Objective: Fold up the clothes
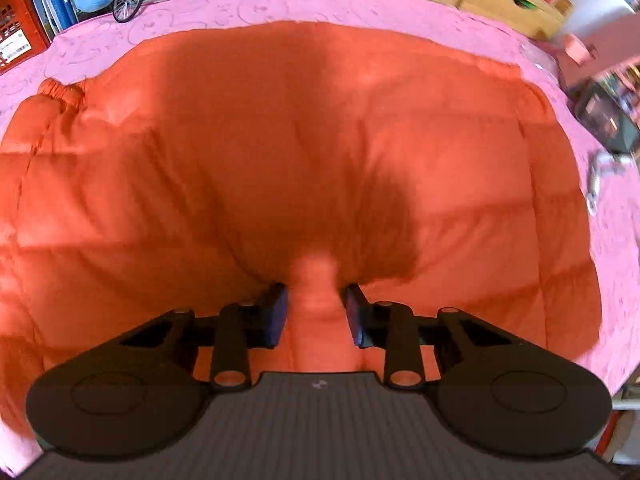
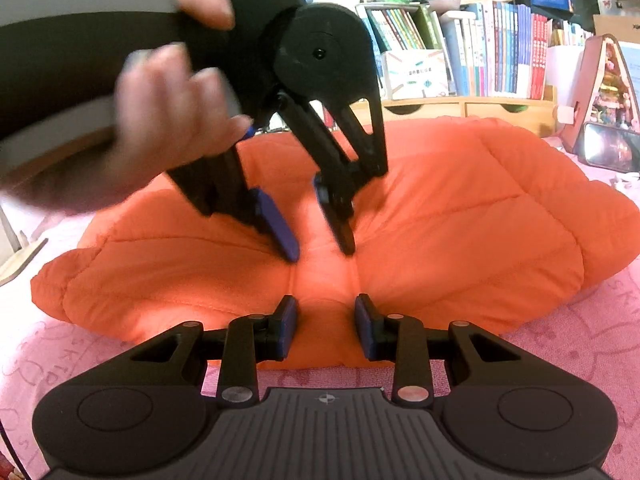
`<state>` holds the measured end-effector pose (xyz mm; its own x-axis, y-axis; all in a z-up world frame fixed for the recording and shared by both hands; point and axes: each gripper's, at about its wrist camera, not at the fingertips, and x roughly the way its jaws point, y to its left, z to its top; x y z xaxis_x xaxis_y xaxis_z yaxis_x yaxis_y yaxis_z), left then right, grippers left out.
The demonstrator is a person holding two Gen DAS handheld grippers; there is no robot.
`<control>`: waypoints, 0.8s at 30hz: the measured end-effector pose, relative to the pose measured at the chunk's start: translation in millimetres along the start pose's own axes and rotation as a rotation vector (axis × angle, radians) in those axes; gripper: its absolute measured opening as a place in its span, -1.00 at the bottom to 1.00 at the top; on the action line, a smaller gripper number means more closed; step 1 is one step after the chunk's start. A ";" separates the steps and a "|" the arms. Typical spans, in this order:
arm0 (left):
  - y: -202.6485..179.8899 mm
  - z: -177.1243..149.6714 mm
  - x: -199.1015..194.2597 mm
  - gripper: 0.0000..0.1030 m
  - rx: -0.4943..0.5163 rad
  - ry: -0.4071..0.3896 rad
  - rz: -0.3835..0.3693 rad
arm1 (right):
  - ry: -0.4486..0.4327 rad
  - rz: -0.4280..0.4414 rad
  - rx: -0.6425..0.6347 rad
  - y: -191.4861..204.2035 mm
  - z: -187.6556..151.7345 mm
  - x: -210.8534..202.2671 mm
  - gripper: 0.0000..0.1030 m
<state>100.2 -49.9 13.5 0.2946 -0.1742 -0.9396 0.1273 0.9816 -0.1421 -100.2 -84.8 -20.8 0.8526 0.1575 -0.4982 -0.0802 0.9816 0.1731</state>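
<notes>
My left gripper [image 1: 316, 312] pinches a ridge of the puffy orange quilted down jacket [image 1: 280, 152] filling mid-frame on the pink patterned cloth [image 1: 280, 4]; my right gripper [image 2: 326, 326] nips its near edge. Soft, light, probably slippery (bunch plenty).

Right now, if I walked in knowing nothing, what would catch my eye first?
The puffy orange quilted jacket, spread over a pink cloth and filling the middle of both views. Next, two black grippers pinching a ridge of it: the left gripper, held by a hand, comes down from above, while the right gripper grips the near edge. Crowded bookshelves line the back.
</notes>
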 end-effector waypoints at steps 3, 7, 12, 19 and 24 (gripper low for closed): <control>-0.1 12.2 5.8 -0.42 -0.022 0.006 0.007 | 0.002 0.004 0.000 0.1 2.0 1.1 -0.35; 1.2 23.3 9.4 -0.42 -0.038 -0.024 0.019 | 0.004 0.010 0.003 -4.9 7.2 4.4 -0.35; 10.0 44.1 17.2 -0.43 -0.089 -0.061 0.021 | 0.006 0.015 0.006 -17.4 15.3 9.1 -0.35; 18.8 78.3 36.1 -0.55 -0.124 -0.129 0.057 | 0.004 0.020 0.005 -17.6 15.2 10.9 -0.35; 19.4 102.6 41.7 -0.60 -0.133 -0.118 0.042 | 0.003 0.023 0.003 -17.7 15.2 12.1 -0.35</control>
<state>212.1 -46.1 3.5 0.4072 -0.1330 -0.9036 -0.0119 0.9885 -0.1509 -80.6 -101.9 -16.9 0.8492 0.1803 -0.4964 -0.0980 0.9774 0.1874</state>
